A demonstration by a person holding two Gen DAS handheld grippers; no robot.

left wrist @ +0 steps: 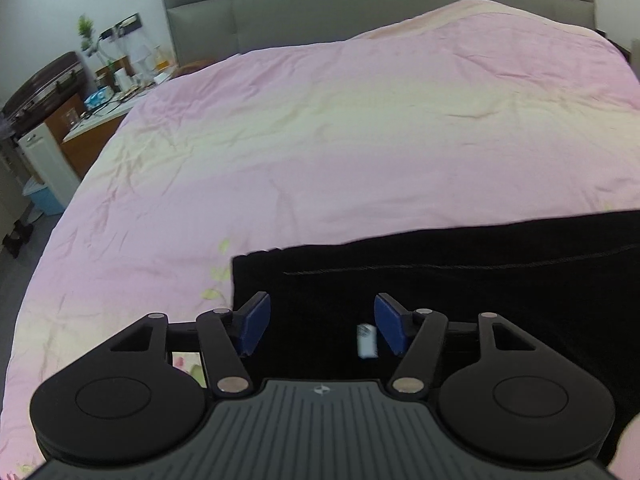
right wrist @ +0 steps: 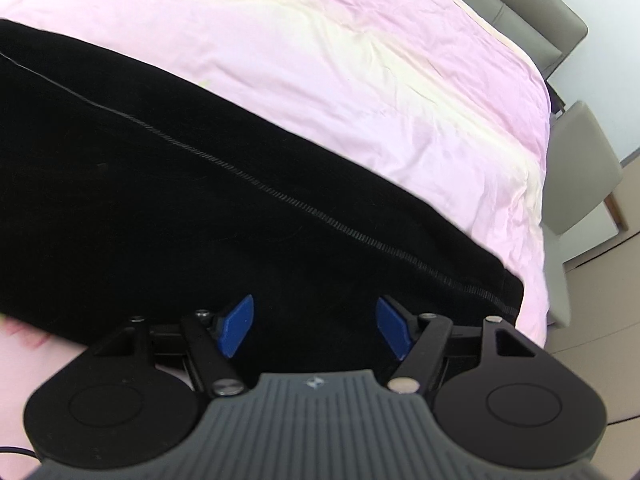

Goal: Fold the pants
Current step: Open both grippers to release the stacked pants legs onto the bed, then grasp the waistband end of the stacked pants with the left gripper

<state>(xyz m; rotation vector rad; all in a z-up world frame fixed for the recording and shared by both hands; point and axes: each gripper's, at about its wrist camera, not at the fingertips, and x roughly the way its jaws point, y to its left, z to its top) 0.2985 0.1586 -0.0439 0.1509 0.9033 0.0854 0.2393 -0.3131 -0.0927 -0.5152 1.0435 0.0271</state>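
Pink and cream bedding (left wrist: 320, 140) covers a wide bed, and on its near part lie the black pants (left wrist: 460, 292) — folded flat into a long dark band with a line of stitching running along it. In the right wrist view the same pants (right wrist: 160, 200) stretch slantwise from the upper left down to a squared end at the lower right, close to the edge of the bed. A small white tag (left wrist: 367, 340) shows on the black cloth in the left wrist view.

Over the pants' left end the left gripper (left wrist: 322, 326) points down with its blue pads (left wrist: 254, 326) spread well apart; nothing is pinched between them, and the white tag sits just inside the right-hand pad. Over the other end the right gripper (right wrist: 316, 326) is likewise released, its blue pads (right wrist: 236, 326) wide and only black cloth showing in the gap beneath.

Farther out, a grey padded headboard (left wrist: 360, 12) closes the far end of the bed. Beside it stands a cluttered bedside table (left wrist: 116, 92) with a small green plant (left wrist: 86, 32), and a blue bin (left wrist: 42, 196) on the floor — in the right wrist view, a grey chair (right wrist: 584, 168) stands past the bed's edge.
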